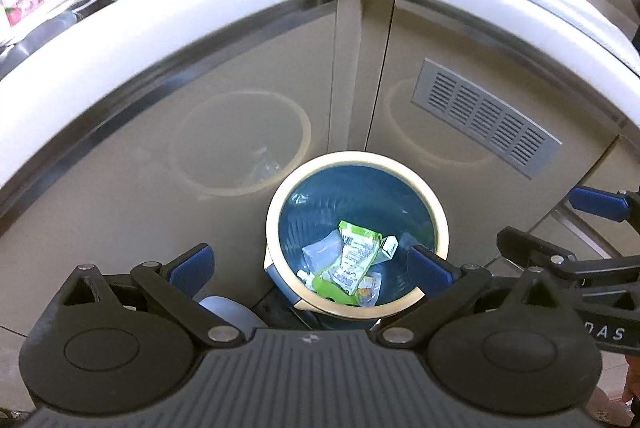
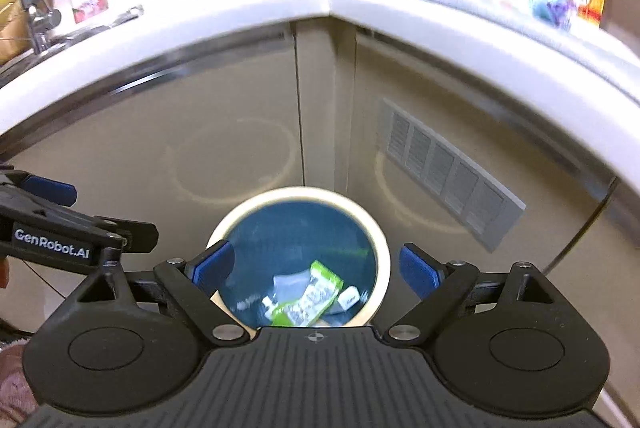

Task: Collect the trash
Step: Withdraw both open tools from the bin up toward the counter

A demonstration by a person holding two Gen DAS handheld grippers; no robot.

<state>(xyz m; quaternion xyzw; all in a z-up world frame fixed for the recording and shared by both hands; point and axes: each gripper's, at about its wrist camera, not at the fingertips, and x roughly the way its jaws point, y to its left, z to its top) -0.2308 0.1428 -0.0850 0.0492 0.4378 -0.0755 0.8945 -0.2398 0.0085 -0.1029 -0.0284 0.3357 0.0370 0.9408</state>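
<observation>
Trash, a green-and-white printed wrapper (image 1: 354,260) among clear plastic scraps and a small white carton (image 1: 389,247), lies at the bottom of the round blue bin with a cream rim (image 1: 276,196), below and ahead of both claws. The left gripper (image 1: 310,262) stands wide with nothing between its blue pads; the right gripper (image 2: 316,266) is wide too and holds nothing, its jaws framing the bin mouth. The bin sits on the floor in the inner corner of beige cabinet doors (image 1: 224,132) under a white countertop (image 1: 224,0), with a grey vent grille (image 1: 486,116) on the right door. Open room lies above the bin
</observation>
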